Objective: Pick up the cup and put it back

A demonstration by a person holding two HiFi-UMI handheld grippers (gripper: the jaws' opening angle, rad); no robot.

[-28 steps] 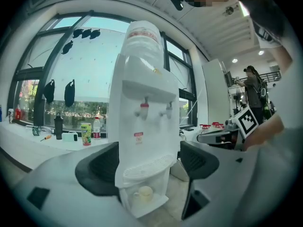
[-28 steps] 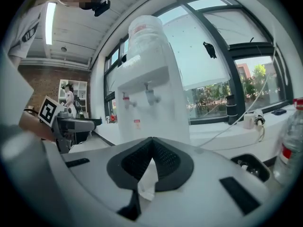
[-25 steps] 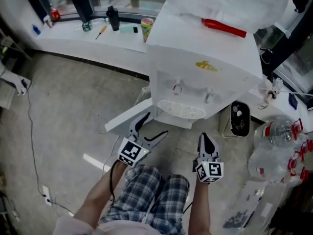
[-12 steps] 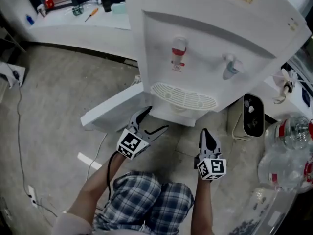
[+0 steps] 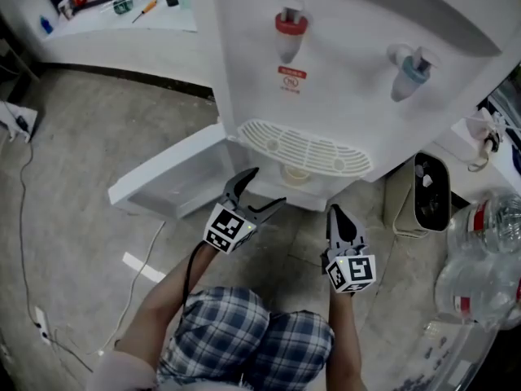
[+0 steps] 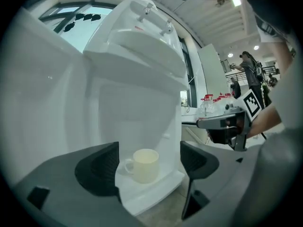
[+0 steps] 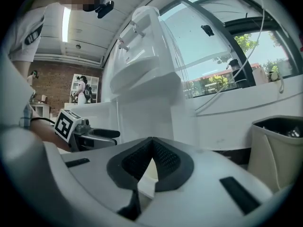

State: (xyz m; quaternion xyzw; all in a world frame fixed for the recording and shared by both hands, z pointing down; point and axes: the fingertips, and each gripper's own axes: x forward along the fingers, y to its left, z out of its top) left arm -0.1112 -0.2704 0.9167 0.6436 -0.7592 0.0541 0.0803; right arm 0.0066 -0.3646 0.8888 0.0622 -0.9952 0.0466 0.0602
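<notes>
A cream cup (image 6: 143,164) with a handle stands upright inside the lower compartment of the white water dispenser (image 5: 350,80); in the head view the cup (image 5: 295,174) shows only partly under the drip grille. My left gripper (image 5: 259,194) is open, its jaws wide apart, pointing at the cup from a short way in front and not touching it. In the left gripper view the cup sits between the two pads (image 6: 97,174). My right gripper (image 5: 338,218) is shut, with nothing in it, just right of the compartment.
The compartment door (image 5: 167,184) hangs open to the left, above the concrete floor. A small bin (image 5: 427,194) stands right of the dispenser, with clear plastic bottles (image 5: 488,259) beyond it. A cable (image 5: 24,243) trails along the floor at left. A white counter (image 5: 98,31) holds tools behind.
The head view has dropped and closed in on the dispenser's taps and lower compartment. Both grippers sit slightly nearer the compartment; their jaws have not changed.
</notes>
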